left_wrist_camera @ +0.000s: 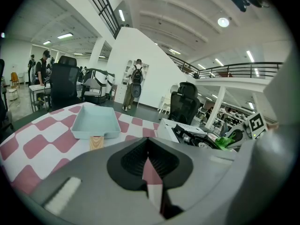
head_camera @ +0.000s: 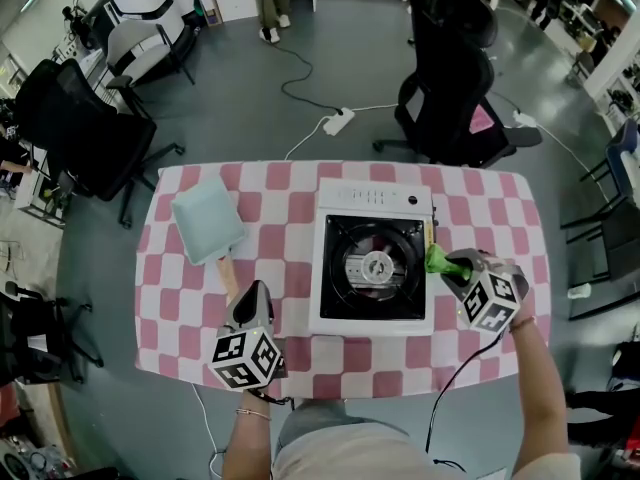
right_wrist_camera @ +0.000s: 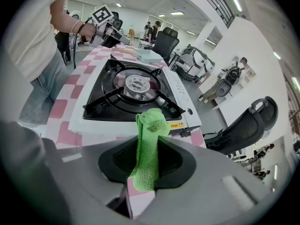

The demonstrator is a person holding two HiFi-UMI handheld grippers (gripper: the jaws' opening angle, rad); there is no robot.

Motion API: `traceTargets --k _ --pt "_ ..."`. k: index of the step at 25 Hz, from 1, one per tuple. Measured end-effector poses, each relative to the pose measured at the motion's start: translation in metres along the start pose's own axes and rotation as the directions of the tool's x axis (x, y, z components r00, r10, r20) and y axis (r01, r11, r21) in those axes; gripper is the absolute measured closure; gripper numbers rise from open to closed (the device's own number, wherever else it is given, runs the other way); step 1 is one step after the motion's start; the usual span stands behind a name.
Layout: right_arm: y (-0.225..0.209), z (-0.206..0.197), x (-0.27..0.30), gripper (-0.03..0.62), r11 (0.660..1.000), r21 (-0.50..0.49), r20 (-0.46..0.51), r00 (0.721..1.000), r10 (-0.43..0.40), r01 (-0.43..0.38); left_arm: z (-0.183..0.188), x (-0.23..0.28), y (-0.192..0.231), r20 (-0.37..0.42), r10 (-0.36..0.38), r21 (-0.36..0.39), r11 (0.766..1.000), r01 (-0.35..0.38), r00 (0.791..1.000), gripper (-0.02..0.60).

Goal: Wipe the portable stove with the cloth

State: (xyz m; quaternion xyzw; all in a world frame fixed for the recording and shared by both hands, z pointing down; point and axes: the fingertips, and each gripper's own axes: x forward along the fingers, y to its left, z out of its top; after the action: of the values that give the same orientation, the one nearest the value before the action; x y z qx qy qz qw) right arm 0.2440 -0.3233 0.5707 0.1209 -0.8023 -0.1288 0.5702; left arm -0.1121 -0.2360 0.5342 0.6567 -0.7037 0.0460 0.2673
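Note:
The white portable stove (head_camera: 372,258) with a black top and a round burner (right_wrist_camera: 137,85) sits in the middle of the checked table. My right gripper (head_camera: 447,265) hovers at the stove's right edge, shut on a green cloth (right_wrist_camera: 149,146) that stands up between its jaws. The cloth (head_camera: 436,259) sticks out toward the stove's right rim; I cannot tell whether it touches. My left gripper (head_camera: 252,303) rests over the table just left of the stove's front left corner, shut with nothing in it. In the left gripper view the stove (left_wrist_camera: 194,136) lies ahead to the right.
A pale blue tray (head_camera: 207,219) with a wooden handle (head_camera: 228,269) lies on the table's left side. The pink and white checked tablecloth (head_camera: 480,208) covers the table. Black office chairs (head_camera: 450,88) stand behind and to the left. A power strip (head_camera: 338,121) lies on the floor.

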Motion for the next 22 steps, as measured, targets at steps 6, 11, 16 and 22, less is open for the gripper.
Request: traceTargets --k 6,11,16,22 --pt "0.012 0.0 -0.004 0.497 1.0 -0.003 -0.007 1.0 0.008 -0.009 -0.005 -0.004 -0.001 -0.007 -0.006 -0.001 1.0 0.006 1.0 0.581" --pt "0.021 0.001 -0.009 0.497 1.0 0.009 -0.012 1.0 0.019 -0.019 -0.005 -0.006 -0.004 -0.006 -0.016 0.0 1.0 0.016 1.0 0.581" --pt "0.031 -0.001 -0.011 0.497 1.0 -0.001 -0.013 1.0 0.024 -0.024 -0.008 -0.009 -0.006 -0.008 -0.029 0.002 1.0 0.029 1.0 0.581" --pt "0.043 -0.002 -0.017 0.497 0.999 -0.003 -0.015 0.999 0.037 -0.037 -0.011 -0.015 -0.007 -0.009 -0.037 0.003 0.999 0.037 0.999 0.581"
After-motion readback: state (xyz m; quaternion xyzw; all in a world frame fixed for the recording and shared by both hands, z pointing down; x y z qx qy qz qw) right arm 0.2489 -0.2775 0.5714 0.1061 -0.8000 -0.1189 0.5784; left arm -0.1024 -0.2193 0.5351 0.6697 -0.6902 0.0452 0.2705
